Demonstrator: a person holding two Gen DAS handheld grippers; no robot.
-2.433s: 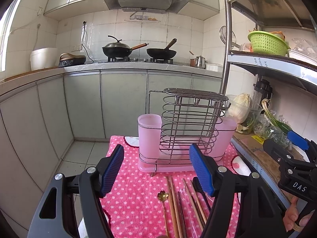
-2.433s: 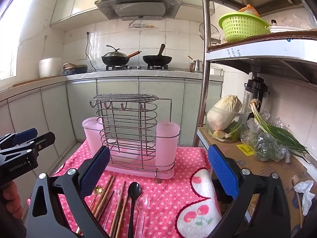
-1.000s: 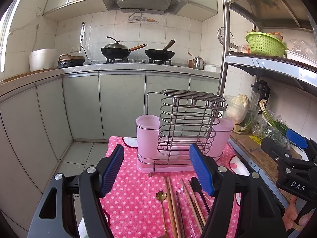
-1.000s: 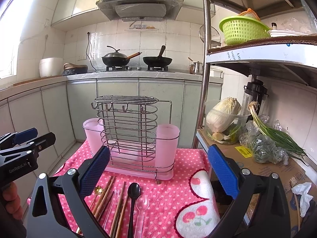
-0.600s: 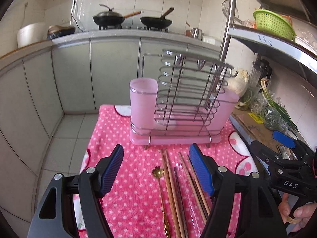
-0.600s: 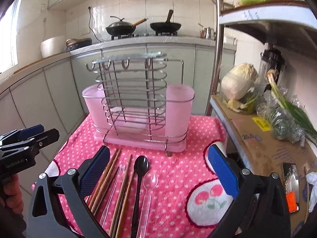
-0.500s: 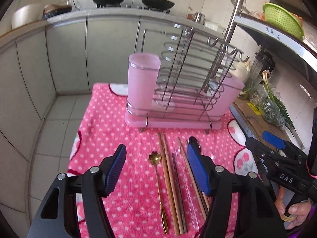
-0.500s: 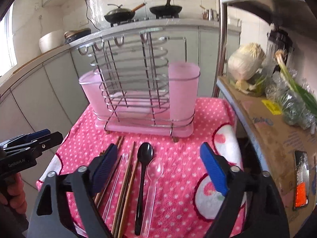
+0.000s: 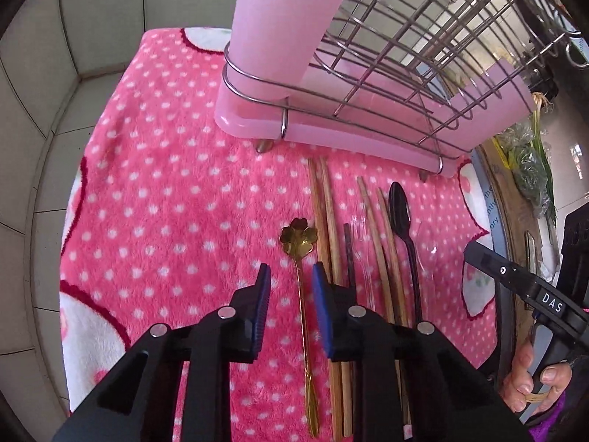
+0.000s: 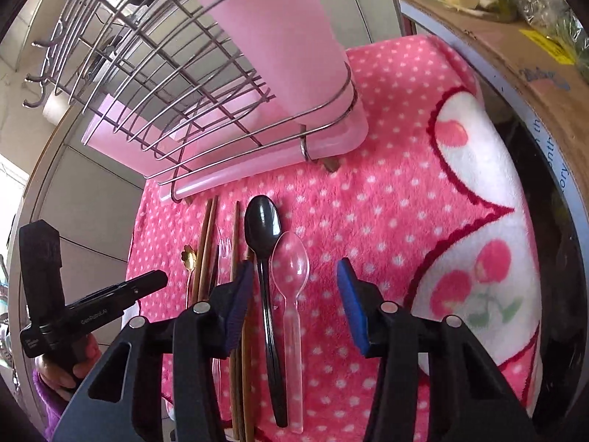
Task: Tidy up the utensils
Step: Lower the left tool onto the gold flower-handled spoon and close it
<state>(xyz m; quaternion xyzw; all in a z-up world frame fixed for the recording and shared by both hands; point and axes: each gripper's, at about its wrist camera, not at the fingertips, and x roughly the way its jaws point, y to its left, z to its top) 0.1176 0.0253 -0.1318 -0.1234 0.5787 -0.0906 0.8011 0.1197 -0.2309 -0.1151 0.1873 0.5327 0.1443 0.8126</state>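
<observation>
Utensils lie in a row on the pink dotted cloth (image 9: pixel 165 199): a gold flower spoon (image 9: pixel 299 240), wooden chopsticks (image 9: pixel 325 221), a black spoon (image 9: pixel 400 210) and a clear plastic spoon (image 10: pixel 291 269). My left gripper (image 9: pixel 291 285) hangs low over the gold spoon's handle, its jaws partly closed on either side of it, not touching. My right gripper (image 10: pixel 294 287) is open above the black spoon (image 10: pixel 263 224) and the clear spoon, whose handles run between its fingers. The pink utensil rack (image 9: pixel 294 84) with wire frame stands just behind the row.
The rack's wire frame (image 10: pixel 154 59) overhangs the far ends of the utensils. A shelf with cardboard (image 10: pixel 515 48) and vegetables runs along the right edge of the cloth. Grey cabinet doors (image 9: pixel 73 11) lie beyond the left edge.
Both grippers have dropped and tilted down toward the utensil row. The left jaws have narrowed around the gold spoon's handle; the right jaws have narrowed somewhat over the two spoons.
</observation>
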